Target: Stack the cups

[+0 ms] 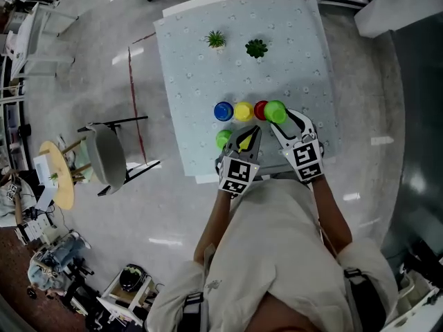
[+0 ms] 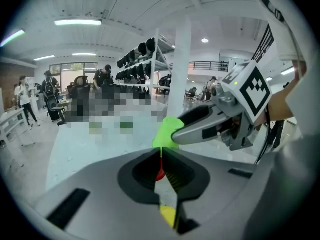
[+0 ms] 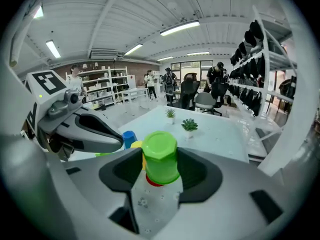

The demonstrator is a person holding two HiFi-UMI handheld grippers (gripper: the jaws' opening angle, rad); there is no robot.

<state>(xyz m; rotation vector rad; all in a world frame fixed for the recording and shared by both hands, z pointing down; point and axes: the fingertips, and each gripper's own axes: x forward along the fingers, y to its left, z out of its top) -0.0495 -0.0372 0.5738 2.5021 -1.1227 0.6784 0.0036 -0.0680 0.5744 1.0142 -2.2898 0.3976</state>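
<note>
Barely started: right tongs (image 1: pixel 282 118) clamped on upside-down light-green plastic cup (image 3: pixel 160 156) just over red plastic cup (image 1: pixel 261 109) on pale patterned desk (image 1: pixel 201 61), left tongs (image 2: pixel 161 151) closed empty, yellow plastic cup (image 1: pixel 243 111), blue plastic cup (image 1: pixel 223 111), second green cup (image 1: pixel 223 138) left unstacked.

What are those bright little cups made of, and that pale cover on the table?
The green cup looks like moulded plastic: solid, even colour, a faceted top and a soft sheen. The blue cup and yellow cup look alike, though small here. The table cover seems a thin printed cloth or vinyl; I cannot tell which.
</note>
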